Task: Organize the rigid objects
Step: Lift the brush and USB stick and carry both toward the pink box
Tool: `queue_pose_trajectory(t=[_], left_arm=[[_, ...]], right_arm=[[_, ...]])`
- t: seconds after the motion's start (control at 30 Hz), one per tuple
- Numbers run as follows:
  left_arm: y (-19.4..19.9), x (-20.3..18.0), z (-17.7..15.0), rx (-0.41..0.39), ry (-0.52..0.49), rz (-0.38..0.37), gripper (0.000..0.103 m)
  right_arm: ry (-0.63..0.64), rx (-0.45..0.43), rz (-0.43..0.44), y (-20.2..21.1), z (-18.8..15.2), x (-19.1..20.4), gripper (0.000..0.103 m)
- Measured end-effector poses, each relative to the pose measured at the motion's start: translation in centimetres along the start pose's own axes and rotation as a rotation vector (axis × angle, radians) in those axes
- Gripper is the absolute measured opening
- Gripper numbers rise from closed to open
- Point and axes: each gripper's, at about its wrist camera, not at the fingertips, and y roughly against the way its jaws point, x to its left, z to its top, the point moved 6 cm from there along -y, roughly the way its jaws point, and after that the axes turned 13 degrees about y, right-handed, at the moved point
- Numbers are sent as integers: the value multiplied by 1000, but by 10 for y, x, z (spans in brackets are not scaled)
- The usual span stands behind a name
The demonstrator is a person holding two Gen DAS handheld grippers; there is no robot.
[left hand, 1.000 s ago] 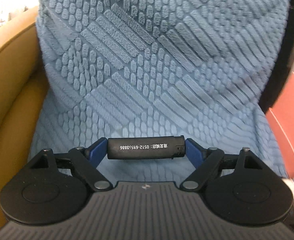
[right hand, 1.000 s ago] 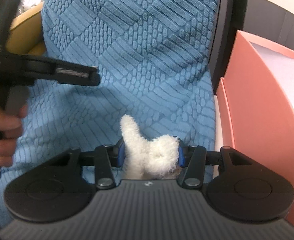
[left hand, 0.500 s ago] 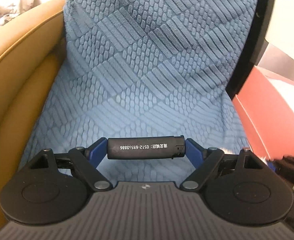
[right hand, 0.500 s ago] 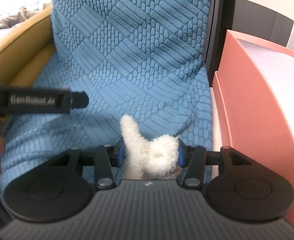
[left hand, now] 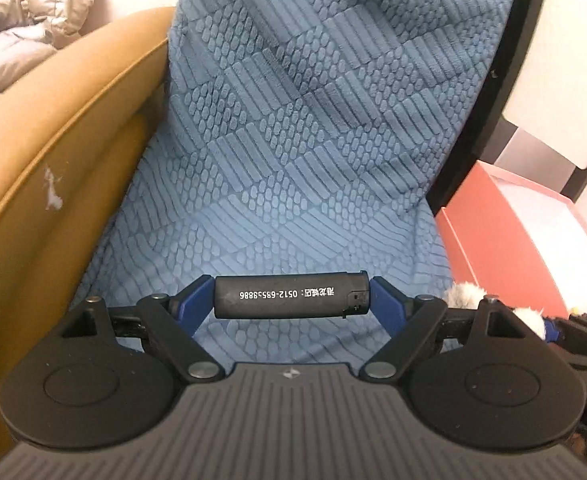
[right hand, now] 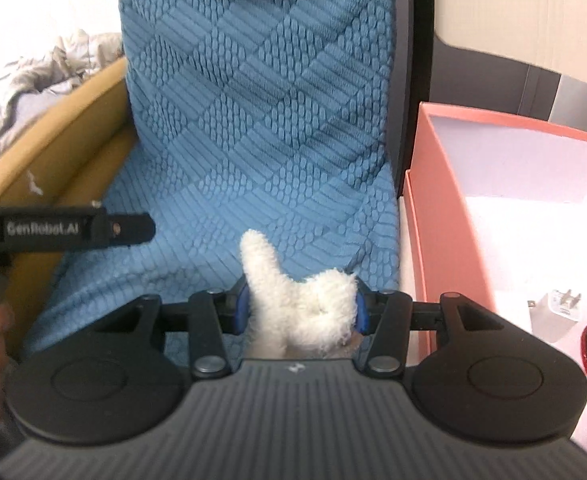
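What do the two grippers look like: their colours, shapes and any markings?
Both grippers, left and right, are matte black, with a ribbed grey body, two round discs, hinged black links with silver pivot pins, and blue fingers. The left gripper's side reads "GenRobot.AI" in grey.

A blue seat cover (left hand: 313, 128) is showing a quilted pattern of ridged stripes and pebbled patches. A mustard-yellow armrest (left hand: 53, 184) is flanking it. A black lighter (left hand: 291, 295) is bearing white print. A fluffy toy (right hand: 301, 312) is looking cream-white. A box (right hand: 453, 220) is showing salmon-pink walls and a white inside.
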Motion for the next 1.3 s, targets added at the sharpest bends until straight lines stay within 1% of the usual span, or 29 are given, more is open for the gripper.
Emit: queue_pose_trajectory(t=[0.17,0.23,0.3,0.37,0.43,0.53,0.6,0.67,0.7,0.83,1.03,1.3], left_arm=[[26,-11,-3,-7,-10,-8,86],[39,-13,-2,-15,-17,3,86],[51,-14,-2,-14,-8,-7,86],[61,-19,-3,-20,-23,-9,86],[71,-24,-7,-24,-36,-5,86],[85,-32,-14,-21,-24,-19,86],[92,-39,-16,-22,-39,-21,86],[100,-41,-12,-36,4,-13,86],[104,-43,-11,-34,19,-25,86],[118,-54,-11,-39,17,-31,86],[134,-77,-19,-52,4,-43,86],[150,-126,-28,-72,-45,-74,86]], right_arm=[[-15,-10,-6,29,6,-4,51],[-27,-13,-2,41,8,-7,51],[-42,-15,-7,53,9,-13,51],[-56,-22,-14,67,11,-17,51],[-63,-22,-13,79,10,-18,51],[-55,-28,-11,96,10,-16,51],[-50,-33,-10,105,11,-14,51],[-56,-37,-2,114,12,-15,51],[-61,-40,-3,118,12,-16,51],[-49,-56,5,136,14,-19,51],[-41,-83,0,162,15,-31,51],[-56,-118,-30,197,12,-65,51]])
